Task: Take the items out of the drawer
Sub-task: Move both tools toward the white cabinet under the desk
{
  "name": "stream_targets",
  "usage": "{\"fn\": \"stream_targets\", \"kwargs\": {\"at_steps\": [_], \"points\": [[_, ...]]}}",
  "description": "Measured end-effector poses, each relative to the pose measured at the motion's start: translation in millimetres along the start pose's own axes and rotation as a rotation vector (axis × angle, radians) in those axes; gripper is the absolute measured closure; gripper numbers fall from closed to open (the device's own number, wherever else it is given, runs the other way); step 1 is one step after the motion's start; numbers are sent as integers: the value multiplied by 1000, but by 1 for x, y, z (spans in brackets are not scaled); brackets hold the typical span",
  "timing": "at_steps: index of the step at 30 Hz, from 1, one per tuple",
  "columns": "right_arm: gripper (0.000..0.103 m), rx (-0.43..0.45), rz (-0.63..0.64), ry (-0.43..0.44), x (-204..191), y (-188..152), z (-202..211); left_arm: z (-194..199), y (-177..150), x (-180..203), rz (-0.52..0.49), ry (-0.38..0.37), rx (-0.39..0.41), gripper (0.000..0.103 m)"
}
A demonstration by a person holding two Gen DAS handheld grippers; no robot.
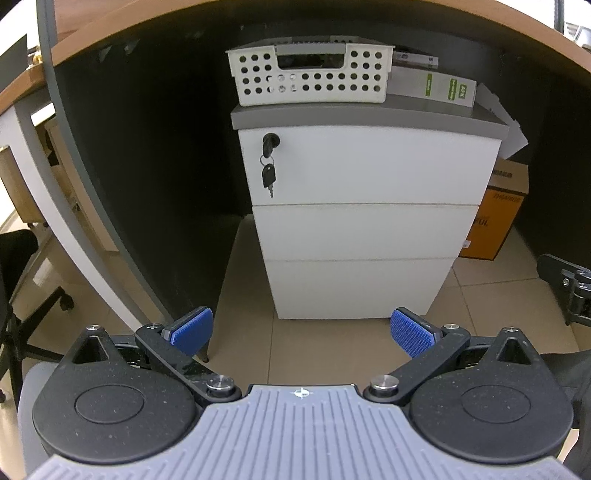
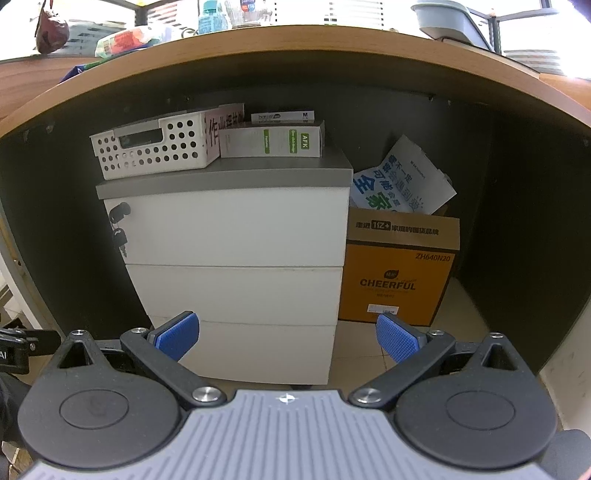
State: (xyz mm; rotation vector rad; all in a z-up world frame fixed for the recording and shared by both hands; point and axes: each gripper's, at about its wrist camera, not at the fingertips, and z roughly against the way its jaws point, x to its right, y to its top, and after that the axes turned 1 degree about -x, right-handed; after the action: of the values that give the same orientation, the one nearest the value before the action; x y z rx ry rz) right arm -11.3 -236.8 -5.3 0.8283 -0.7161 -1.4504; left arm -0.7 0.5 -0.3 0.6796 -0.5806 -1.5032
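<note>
Left wrist view: left gripper (image 1: 301,332) spread wide, holding nothing; right gripper (image 2: 288,338) likewise. White three-drawer cabinet (image 1: 354,229) ahead under desk (image 1: 147,22), all drawers shut, keys (image 1: 269,166) in lock. Contents hidden.

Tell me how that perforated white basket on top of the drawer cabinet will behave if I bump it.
The white basket looks like thin plastic, so probably light and apt to slide on the smooth grey cabinet top. Its low, wide shape makes tipping unlikely.
</note>
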Motion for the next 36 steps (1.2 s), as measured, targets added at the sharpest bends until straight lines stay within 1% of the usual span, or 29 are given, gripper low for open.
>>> {"fn": "stream_targets", "kwargs": {"at_steps": [8, 12, 36], "points": [[0, -1, -4, -5, -2, 0, -3, 3, -9, -6, 11, -6, -6, 0], [0, 5, 6, -10, -2, -1, -1, -6, -2, -1, 4, 5, -44, 0], [0, -8, 6, -19, -3, -4, -6, -14, -5, -5, 17, 12, -60, 0]]}}
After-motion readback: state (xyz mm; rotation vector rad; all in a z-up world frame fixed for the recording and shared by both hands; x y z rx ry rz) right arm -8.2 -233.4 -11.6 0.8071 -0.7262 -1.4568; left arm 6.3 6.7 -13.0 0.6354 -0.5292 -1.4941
